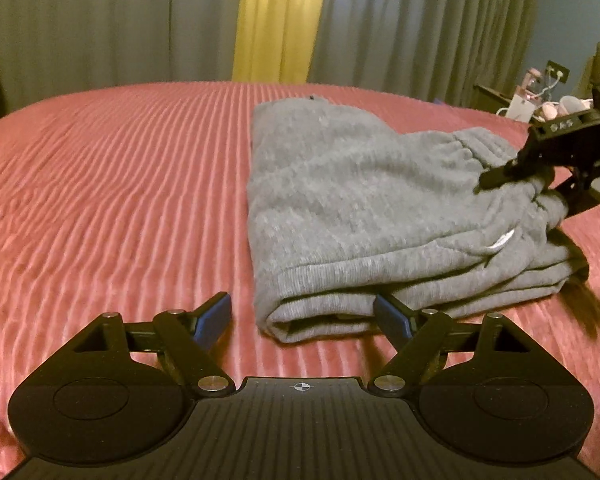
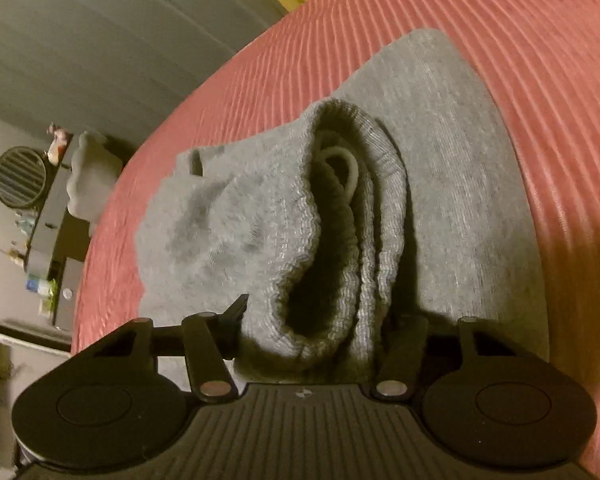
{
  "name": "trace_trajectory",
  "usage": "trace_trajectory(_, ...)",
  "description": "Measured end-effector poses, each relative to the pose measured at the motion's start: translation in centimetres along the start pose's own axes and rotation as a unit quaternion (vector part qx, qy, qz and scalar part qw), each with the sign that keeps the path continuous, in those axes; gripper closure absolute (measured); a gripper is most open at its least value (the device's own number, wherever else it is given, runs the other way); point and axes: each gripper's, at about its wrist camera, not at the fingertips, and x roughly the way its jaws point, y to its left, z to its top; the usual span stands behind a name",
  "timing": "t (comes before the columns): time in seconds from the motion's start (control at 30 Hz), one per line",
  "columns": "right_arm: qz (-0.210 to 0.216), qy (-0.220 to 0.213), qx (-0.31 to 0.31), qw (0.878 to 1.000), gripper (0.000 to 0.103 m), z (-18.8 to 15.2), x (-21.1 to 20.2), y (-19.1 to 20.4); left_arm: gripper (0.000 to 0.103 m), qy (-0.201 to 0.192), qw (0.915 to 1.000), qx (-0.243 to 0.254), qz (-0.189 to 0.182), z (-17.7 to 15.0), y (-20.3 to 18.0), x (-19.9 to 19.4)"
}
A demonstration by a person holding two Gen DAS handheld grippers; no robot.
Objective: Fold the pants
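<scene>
The pants (image 1: 340, 200) are grey heathered sweatpants of thick fleece-like knit, folded into a compact, roughly rectangular bundle of several layers. The bundle lies flat on a pink ribbed bedspread (image 1: 120, 200), right of centre in the left wrist view, with its rounded fold edge nearest that camera and stacked layers showing along the near side. A small white mark, possibly a logo, sits on the top layer. At the right end the ribbed elastic waistband (image 2: 340, 208) is lifted off the lower layers and gapes open, a white drawstring (image 2: 346, 170) looped inside it.
</scene>
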Motion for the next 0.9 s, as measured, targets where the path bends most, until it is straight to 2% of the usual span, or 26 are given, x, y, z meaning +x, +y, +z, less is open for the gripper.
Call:
trace_trajectory(0.07, 0.024, -0.004, 0.019, 1.000, 0.048, 0.0, -0.4, -0.8, 0.019, 0.003, 0.9999, -0.004, -0.010, -0.3, 0.4, 0.0)
trace_trajectory(0.17, 0.030, 0.004, 0.033, 0.999, 0.047, 0.1, 0.0, -1.8, 0.020, 0.009, 0.9997, -0.006, -0.023, -0.5, 1.0, 0.1)
trace_trajectory(0.27, 0.034, 0.011, 0.042, 0.998, 0.045, 0.3, 0.3, -2.2, 0.024, 0.002, 0.9999, 0.007, -0.009, -0.4, 1.6, -0.3)
trace_trajectory(0.37, 0.032, 0.014, 0.044, 0.998, 0.045, 0.3, 0.2, -2.3, 0.028, -0.008, 0.9998, -0.018, 0.004, -0.3, 2.8, -0.6)
trace_trajectory(0.4, 0.030, 0.013, 0.042, 0.999, 0.045, 0.2, 0.2, -2.1, 0.032, -0.006, 0.9996, -0.027, 0.001, -0.3, 3.1, -0.4)
trace_trajectory(0.43, 0.027, 0.010, 0.039, 0.999, 0.045, 0.1, 0.3, -1.9, 0.039, -0.002, 0.9994, -0.033, -0.002, -0.4, 3.1, 0.0)
trace_trajectory(0.5, 0.024, 0.007, 0.037, 0.999, 0.045, 0.0, 0.5, -1.7, 0.051, 0.008, 0.9997, -0.021, -0.001, -0.6, 2.6, 0.8)
trace_trajectory(0.6, 0.025, 0.008, 0.042, 0.999, 0.044, 0.1, 0.4, -1.9, 0.051, -0.006, 0.9998, 0.007, 0.020, -0.9, 1.6, 1.6)
trace_trajectory(0.67, 0.034, 0.008, 0.046, 0.998, 0.035, 0.2, 0.6, -2.0, 0.060, -0.009, 0.9998, 0.001, 0.016, -0.4, 1.4, 1.8)
trace_trajectory(0.7, 0.039, 0.010, 0.049, 0.998, 0.032, 0.2, 0.8, -2.0, 0.069, -0.009, 0.9999, -0.004, 0.008, -0.2, 1.3, 1.8)
trace_trajectory(0.73, 0.040, 0.013, 0.048, 0.998, 0.027, 0.3, 1.1, -1.8, 0.072, -0.008, 0.9999, -0.005, 0.005, 0.0, 1.2, 1.9)
trace_trajectory(0.77, 0.034, 0.015, 0.042, 0.998, 0.027, 0.4, 1.3, -1.5, 0.073, -0.010, 0.9999, -0.003, 0.011, 0.0, 1.0, 1.9)
trace_trajectory(0.8, 0.021, 0.016, 0.032, 0.999, 0.029, 0.5, 1.4, -0.9, 0.074, -0.012, 0.9998, 0.002, 0.017, 0.0, 0.8, 2.0)
trace_trajectory(0.83, 0.001, 0.012, 0.017, 1.000, 0.045, 0.6, 1.4, -0.1, 0.074, -0.012, 0.9997, 0.006, 0.020, 0.0, 0.8, 2.0)
trace_trajectory(0.9, -0.003, -0.001, -0.004, 1.000, 0.051, 1.1, 0.8, 1.3, 0.071, -0.013, 0.9997, 0.000, 0.023, -0.1, 0.8, 1.9)
